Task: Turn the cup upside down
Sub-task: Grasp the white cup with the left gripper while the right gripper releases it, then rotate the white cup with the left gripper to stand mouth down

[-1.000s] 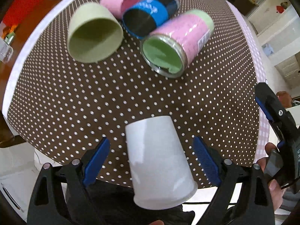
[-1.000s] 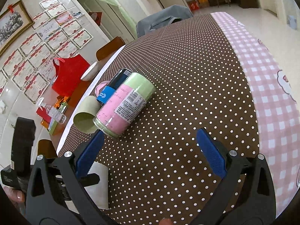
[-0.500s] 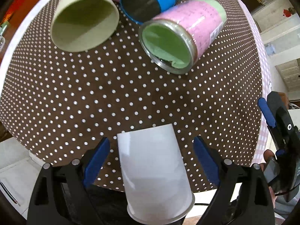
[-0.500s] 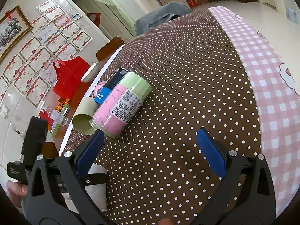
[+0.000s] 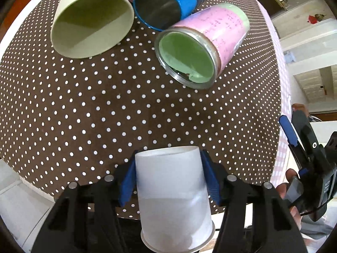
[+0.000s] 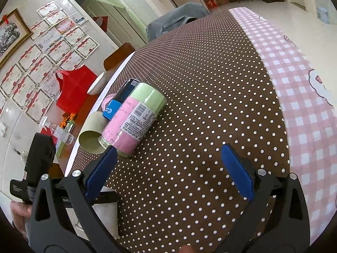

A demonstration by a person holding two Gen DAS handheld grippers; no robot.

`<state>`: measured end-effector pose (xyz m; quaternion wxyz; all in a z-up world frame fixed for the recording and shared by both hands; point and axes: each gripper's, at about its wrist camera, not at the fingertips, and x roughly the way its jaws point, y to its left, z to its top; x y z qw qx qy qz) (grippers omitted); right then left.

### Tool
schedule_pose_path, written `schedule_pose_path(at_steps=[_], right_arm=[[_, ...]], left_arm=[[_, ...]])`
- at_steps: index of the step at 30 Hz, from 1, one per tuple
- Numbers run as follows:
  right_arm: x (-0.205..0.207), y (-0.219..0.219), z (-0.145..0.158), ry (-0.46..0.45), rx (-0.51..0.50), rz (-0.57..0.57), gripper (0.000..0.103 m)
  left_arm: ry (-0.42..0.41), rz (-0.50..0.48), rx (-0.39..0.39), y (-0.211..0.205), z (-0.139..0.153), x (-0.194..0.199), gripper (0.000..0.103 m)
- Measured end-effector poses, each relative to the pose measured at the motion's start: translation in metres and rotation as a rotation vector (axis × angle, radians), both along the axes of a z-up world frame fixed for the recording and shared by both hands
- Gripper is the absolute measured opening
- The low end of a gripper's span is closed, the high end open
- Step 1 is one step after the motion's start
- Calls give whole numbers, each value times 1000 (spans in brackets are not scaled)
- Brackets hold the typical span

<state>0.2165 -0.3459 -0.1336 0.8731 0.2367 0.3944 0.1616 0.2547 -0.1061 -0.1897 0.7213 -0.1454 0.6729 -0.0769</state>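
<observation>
White paper cup [image 5: 172,191] clamped between blue pads [image 5: 126,181] of left gripper [image 5: 169,179], near edge of brown polka-dot tablecloth [image 5: 126,109], narrow end pointing away from camera. Right gripper [image 6: 168,168] spread wide, holding nothing. Beyond: pale green cup [image 5: 90,21], blue can [image 5: 166,4], pink-and-green tin [image 5: 202,44], all lying sideways.

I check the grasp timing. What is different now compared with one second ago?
The left claw moved forward toward the lying containers and shut its blue pads on the white paper cup, which before sat loose between open pads. The right claw stayed open over the dotted tablecloth. The pink-green can and beige cup kept their places.
</observation>
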Motion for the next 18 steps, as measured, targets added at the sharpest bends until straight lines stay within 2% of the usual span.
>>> schedule_pose_path(at_steps=[13, 18], right_arm=[[-47, 26, 24, -29, -65, -122, 97], [-66, 36, 36, -62, -83, -183, 97]], left_arm=[[-152, -65, -127, 26, 35, -16, 57], [-291, -97, -163, 43, 63, -16, 57]])
